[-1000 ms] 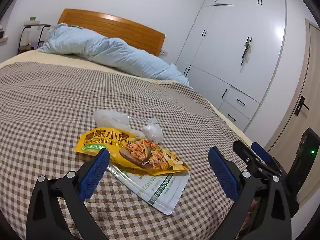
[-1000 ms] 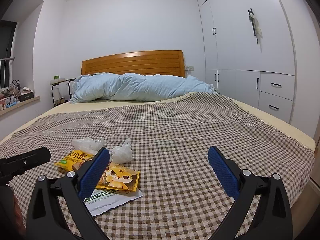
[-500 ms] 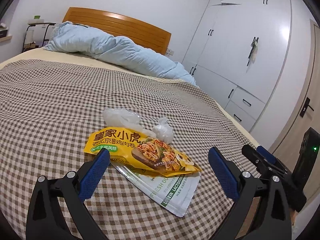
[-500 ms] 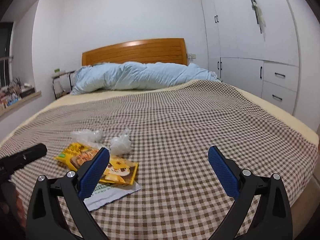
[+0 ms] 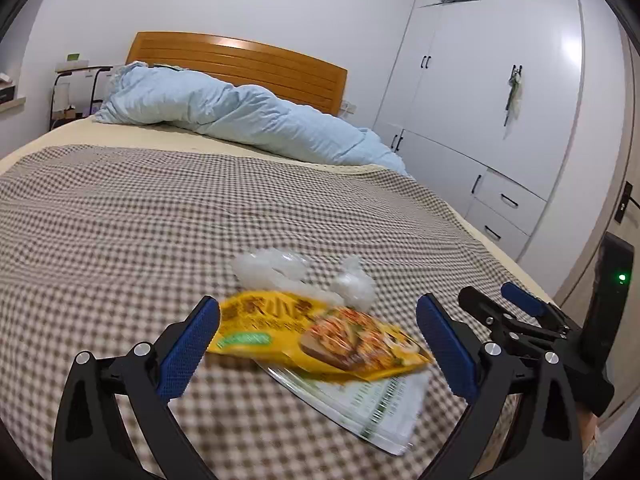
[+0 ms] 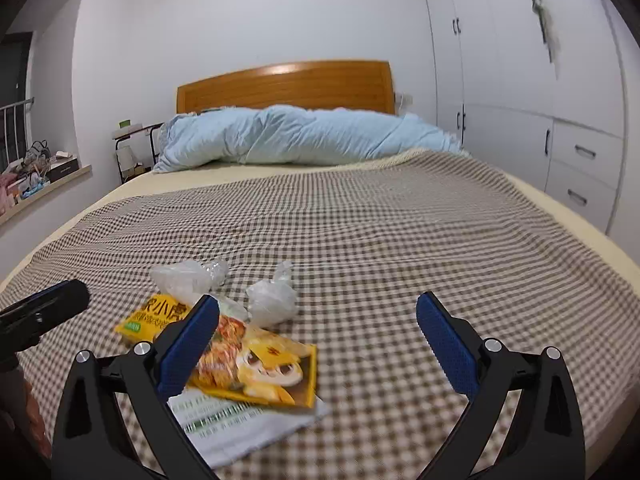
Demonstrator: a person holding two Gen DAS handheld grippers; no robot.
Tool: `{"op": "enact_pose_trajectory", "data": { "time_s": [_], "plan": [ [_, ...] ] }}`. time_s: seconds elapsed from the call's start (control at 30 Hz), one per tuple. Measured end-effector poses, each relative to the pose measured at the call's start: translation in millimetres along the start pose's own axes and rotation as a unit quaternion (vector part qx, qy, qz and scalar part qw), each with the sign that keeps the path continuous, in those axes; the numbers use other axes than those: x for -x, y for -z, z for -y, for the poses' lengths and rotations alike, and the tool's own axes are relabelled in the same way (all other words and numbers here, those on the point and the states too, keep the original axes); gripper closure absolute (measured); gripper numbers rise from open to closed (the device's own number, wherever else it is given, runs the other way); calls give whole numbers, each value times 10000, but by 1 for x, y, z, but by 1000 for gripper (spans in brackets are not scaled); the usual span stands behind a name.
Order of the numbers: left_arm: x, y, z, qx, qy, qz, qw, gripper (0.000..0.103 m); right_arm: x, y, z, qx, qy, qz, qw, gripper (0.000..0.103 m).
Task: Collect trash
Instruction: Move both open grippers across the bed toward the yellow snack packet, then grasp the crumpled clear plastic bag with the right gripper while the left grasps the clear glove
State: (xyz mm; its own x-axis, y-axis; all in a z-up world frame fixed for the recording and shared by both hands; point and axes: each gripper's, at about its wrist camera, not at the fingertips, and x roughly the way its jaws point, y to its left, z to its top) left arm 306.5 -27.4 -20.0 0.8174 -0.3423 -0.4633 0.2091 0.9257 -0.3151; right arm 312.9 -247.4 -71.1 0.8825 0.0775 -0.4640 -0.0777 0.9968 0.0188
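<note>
So far nothing has been gathered, judging by how the litter lies. In the left wrist view, the left tool (image 5: 318, 330) hangs low over the bed (image 5: 120, 220) with its blue pads spread wide and nothing between them. Right ahead, near the bed's near edge, lies a yellow snack wrapper (image 5: 316, 332), resting on top of a white printed pouch (image 5: 368, 404) that sticks out toward the near right. Just beyond the wrapper sit two crumpled clear plastic bags (image 5: 276, 268), one left, one right, touching or nearly touching its far edge. The right tool (image 5: 516, 312) shows at the right, also empty.

In the right wrist view, the right tool (image 6: 318, 330) is likewise spread and holds nothing; the trash pile sits left of its centre line, with the yellow snack wrapper (image 6: 256, 364) partly behind the left finger, the white printed pouch (image 6: 240, 424) beneath it and the clear plastic bags (image 6: 272, 300) farther off. No bin or collecting bag appears in either view. All four pieces are still to be picked up, so the task looks to be at its very beginning.
</note>
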Motion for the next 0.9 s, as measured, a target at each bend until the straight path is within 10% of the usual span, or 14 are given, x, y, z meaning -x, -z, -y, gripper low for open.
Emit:
{"op": "enact_pose_trajectory", "data": {
  "time_s": [0.53, 0.6, 0.77, 0.9],
  "plan": [
    [-20, -11, -39, -158, -275, -108, 9994, 8, -108, 0, -41, -57, 473, -1171, 9920, 8],
    [-24, -10, -40, -151, -222, -177, 9995, 8, -115, 4, -39, -101, 458, -1352, 9897, 47],
    [-27, -9, -41, -48, -128, -248, 9996, 8, -128, 13, -19, -591, -18, -1840, 9811, 87],
    [-26, -7, -36, -133, -122, -254, 9995, 8, -110, 13, -8, -865, -209, -1616, 9828, 97]
  ]
}}
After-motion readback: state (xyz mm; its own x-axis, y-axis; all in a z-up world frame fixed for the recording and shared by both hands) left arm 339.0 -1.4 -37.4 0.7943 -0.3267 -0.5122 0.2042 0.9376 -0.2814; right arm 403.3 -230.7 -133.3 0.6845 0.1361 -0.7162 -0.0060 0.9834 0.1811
